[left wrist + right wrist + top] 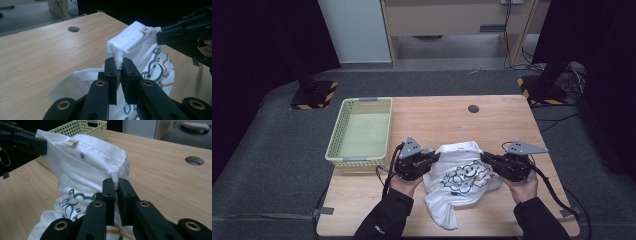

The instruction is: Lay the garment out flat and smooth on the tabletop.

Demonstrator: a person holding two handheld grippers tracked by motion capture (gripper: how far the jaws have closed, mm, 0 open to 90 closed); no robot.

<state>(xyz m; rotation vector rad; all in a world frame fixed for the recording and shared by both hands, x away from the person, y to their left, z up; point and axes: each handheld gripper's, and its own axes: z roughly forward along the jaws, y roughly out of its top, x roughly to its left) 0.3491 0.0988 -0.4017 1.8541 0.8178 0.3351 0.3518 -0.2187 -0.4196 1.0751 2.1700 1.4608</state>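
place: lab/test cell, probably
table (437, 117): lone wooden bench on grey carpet
around table: black curtains, hazard-striped stand bases (313, 95)
behind table: loose cables (572, 75), dim

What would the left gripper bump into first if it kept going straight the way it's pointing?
Probably the white T-shirt that the left gripper already pinches, bunched right ahead of its jaws. Beyond the shirt sits the right gripper, though depth is hard to judge.
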